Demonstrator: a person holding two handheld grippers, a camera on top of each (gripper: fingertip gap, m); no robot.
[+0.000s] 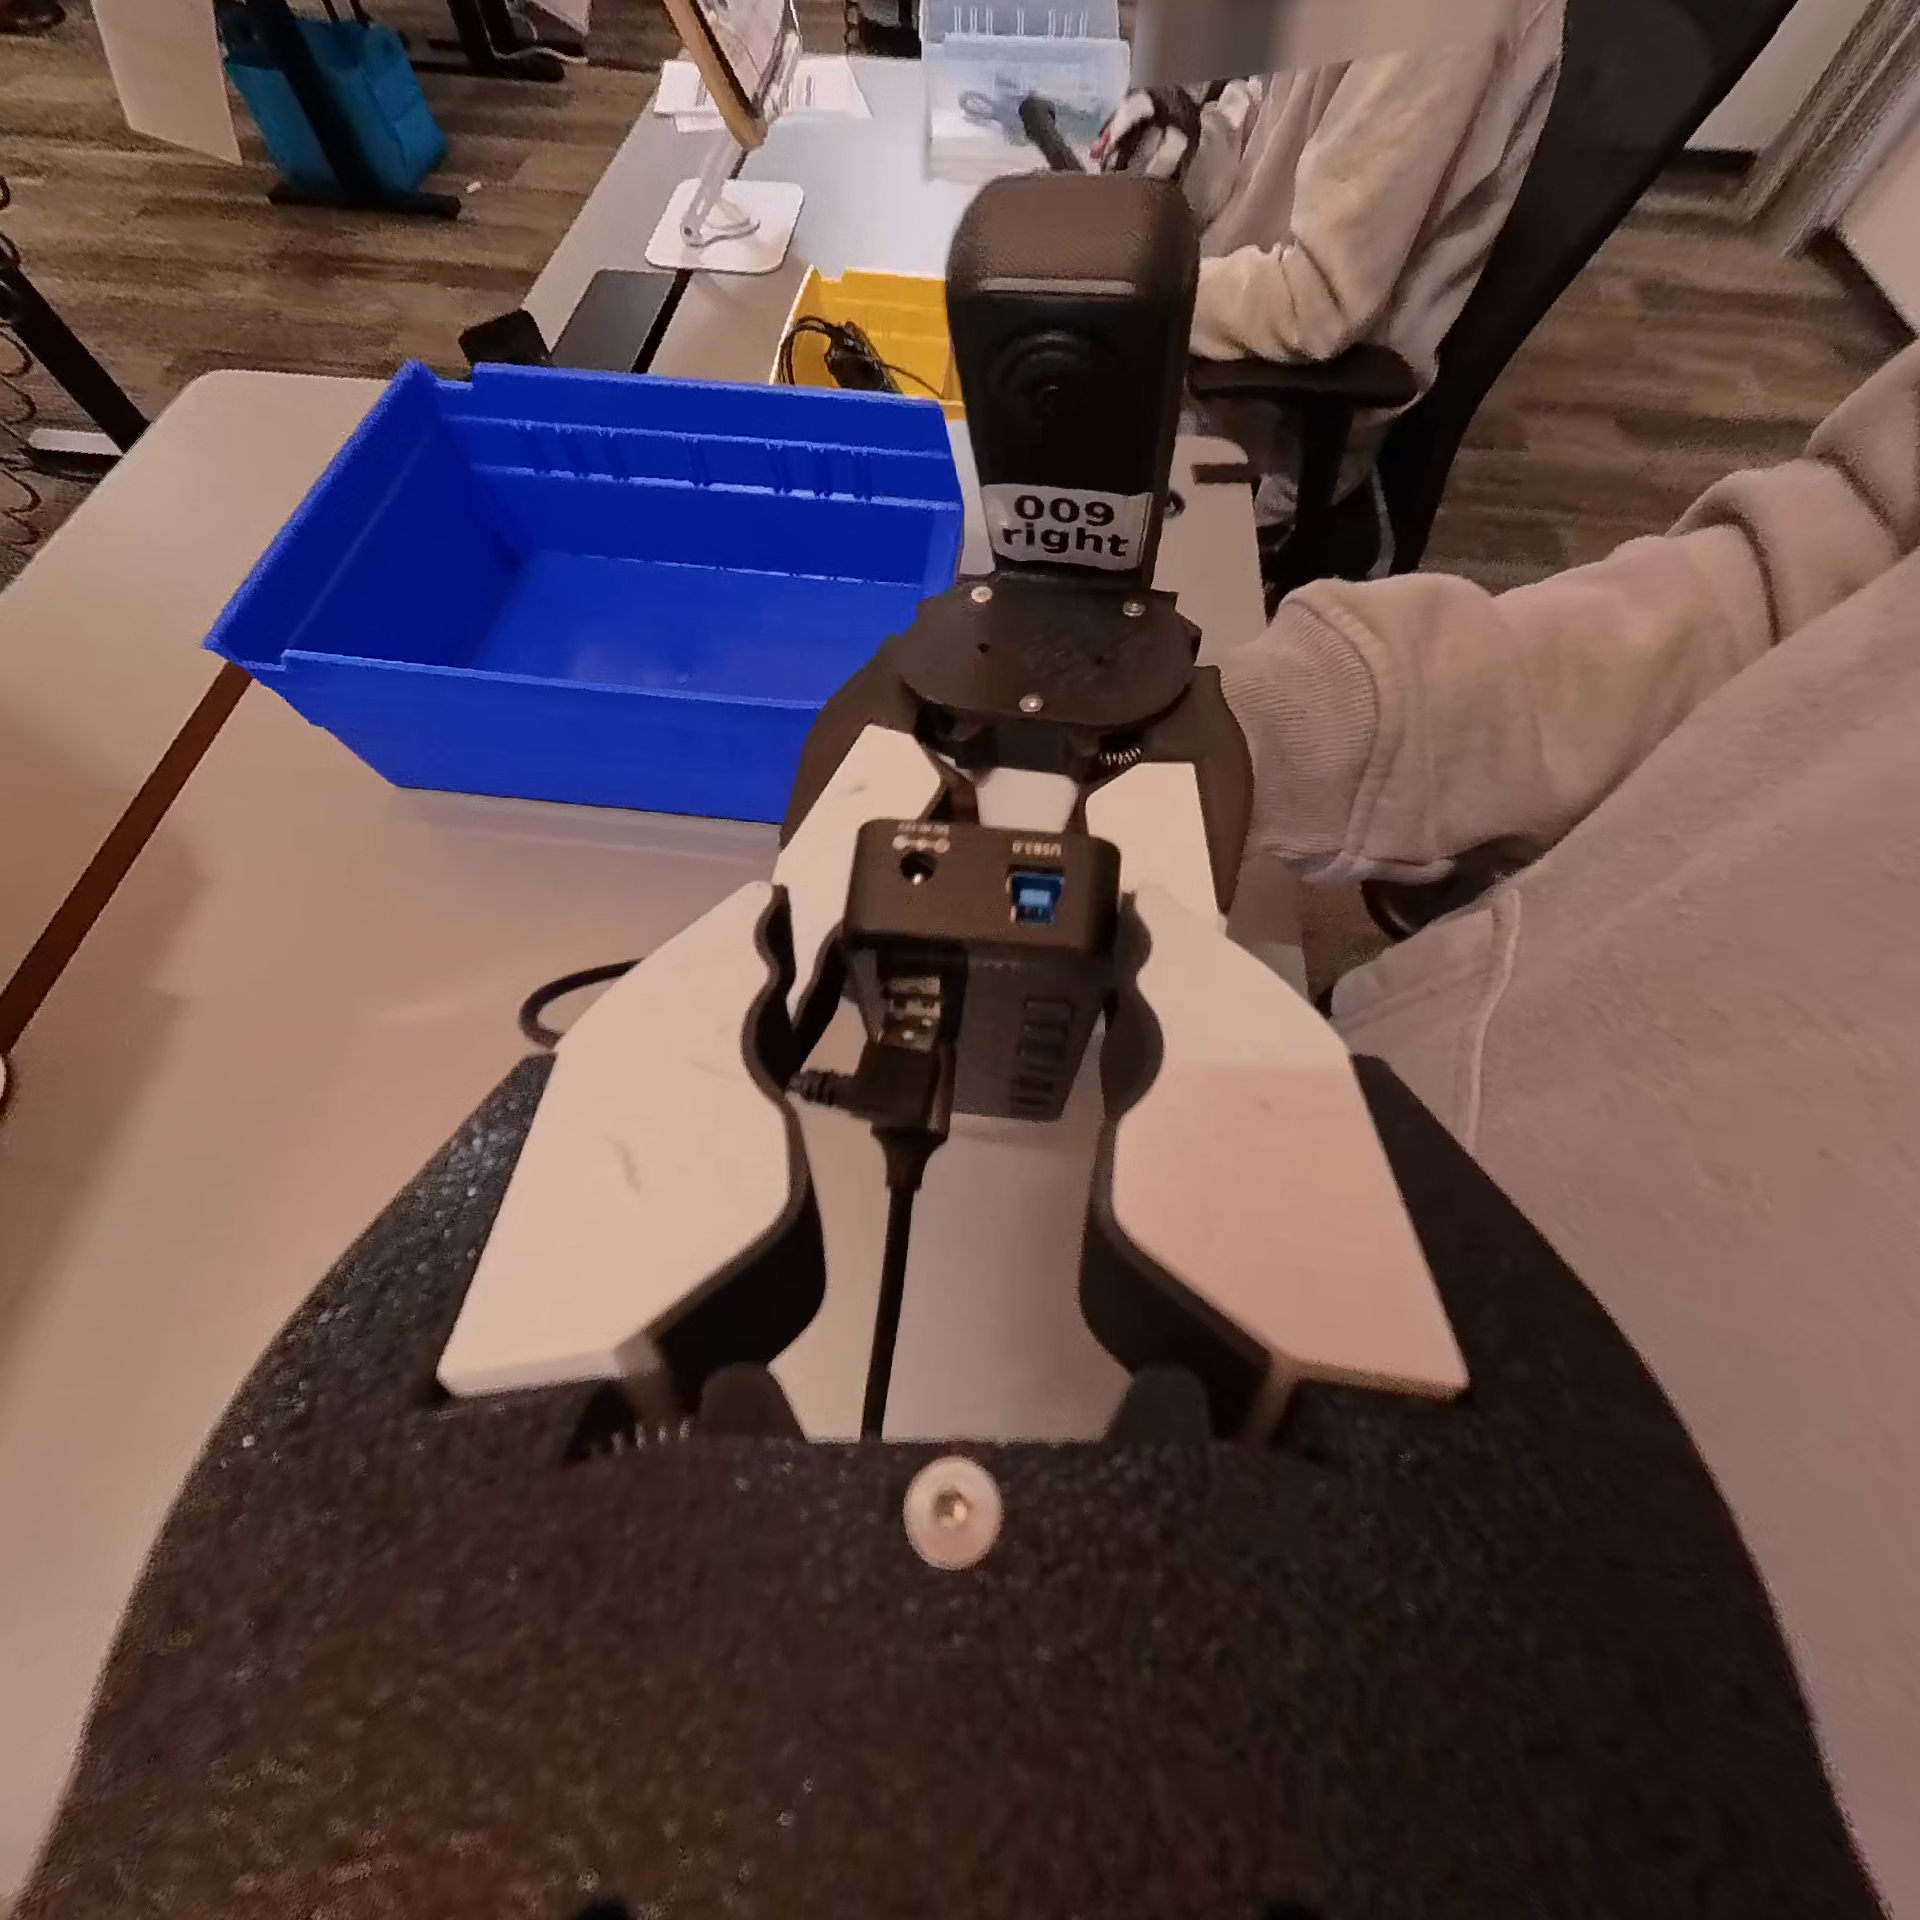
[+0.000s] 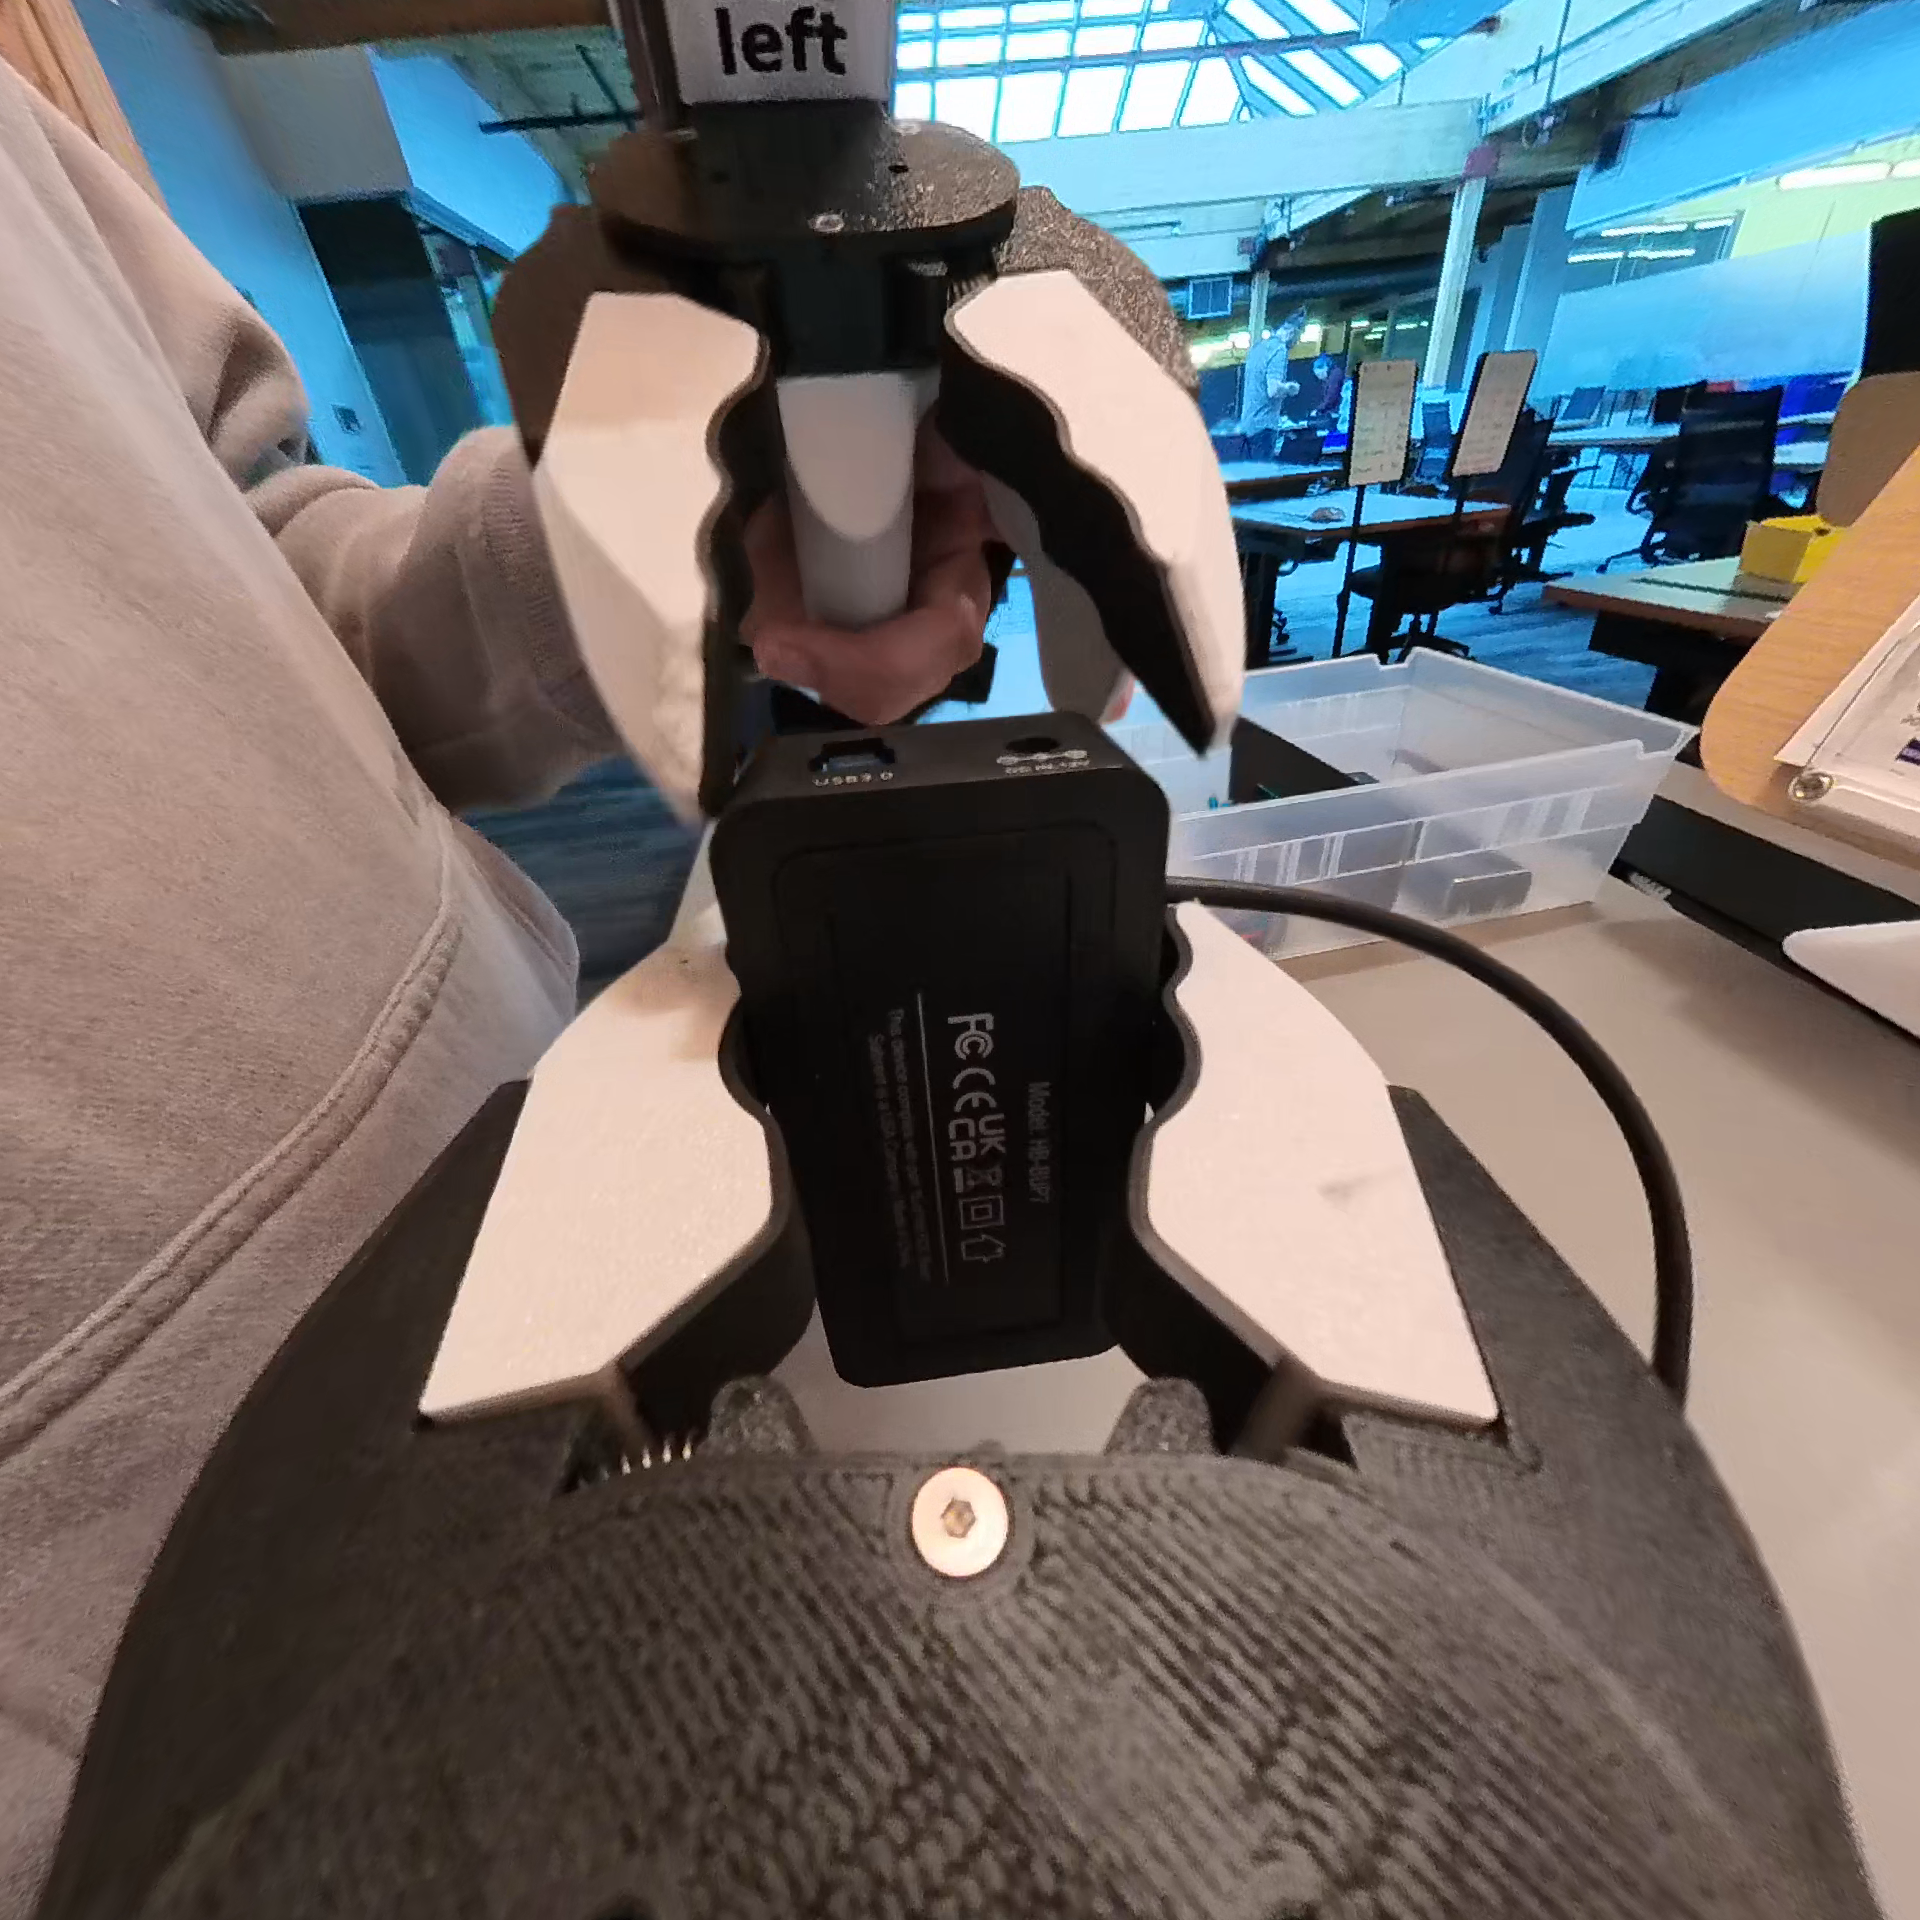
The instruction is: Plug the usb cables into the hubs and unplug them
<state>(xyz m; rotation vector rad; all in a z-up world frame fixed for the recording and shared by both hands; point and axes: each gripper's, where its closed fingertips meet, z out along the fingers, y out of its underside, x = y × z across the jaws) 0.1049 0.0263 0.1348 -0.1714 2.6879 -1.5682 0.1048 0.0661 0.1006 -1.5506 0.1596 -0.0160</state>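
You held the black hub [image 2: 935, 1039] clamped in your right gripper [image 2: 951, 925]. Your left gripper [image 1: 956, 896] stood spread wide around the hub's end, with a USB cable [image 1: 904, 1091] plugged into its side.

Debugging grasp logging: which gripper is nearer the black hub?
Right. The right gripper is clamped on the hub's sides; the left gripper is open, fingertips straddling its port end.

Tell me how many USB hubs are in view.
1: the black hub clamped in the right gripper, the open left gripper at its far end. The clear bin may hide more.
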